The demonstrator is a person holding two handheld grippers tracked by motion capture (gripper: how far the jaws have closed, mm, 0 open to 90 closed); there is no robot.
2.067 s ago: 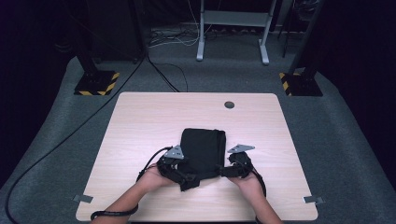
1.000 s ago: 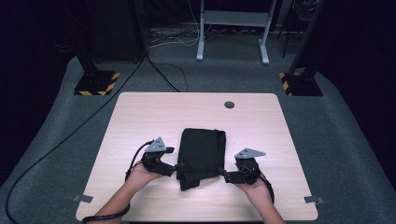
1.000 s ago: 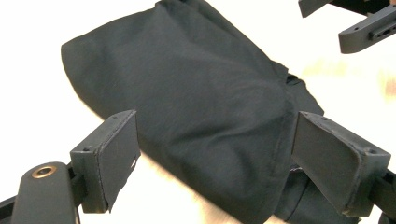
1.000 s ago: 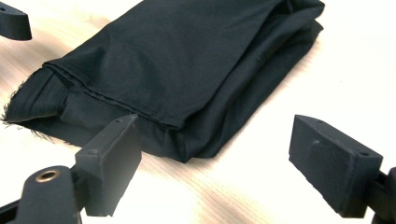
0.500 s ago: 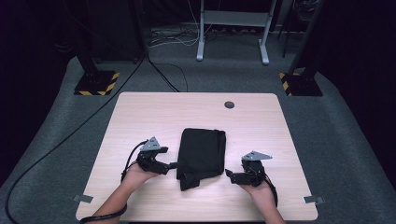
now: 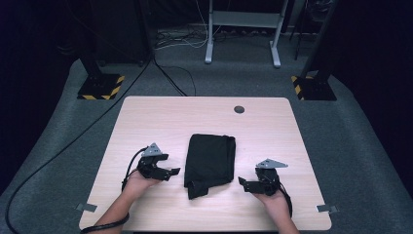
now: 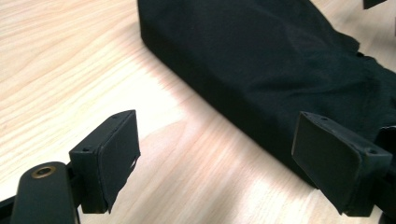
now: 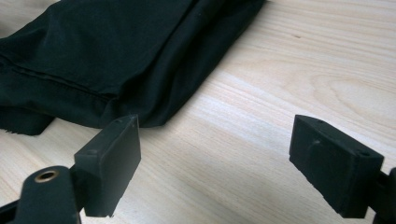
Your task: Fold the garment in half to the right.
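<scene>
Both claws spread wide and empty beside the folded black cloth.

The left claw (image 6: 174,171) sits lower left of centre, jaws released, near the cloth (image 6: 210,158) but touching nothing. The right claw (image 6: 242,182) rests lower right, equally wide, holding nothing. The cloth lies folded at the middle of the tabletop (image 6: 160,119), between the two.

The black cloth (image 7: 261,70) runs off the top edge up close, and its folds hide what kind of clothing it is.
</scene>
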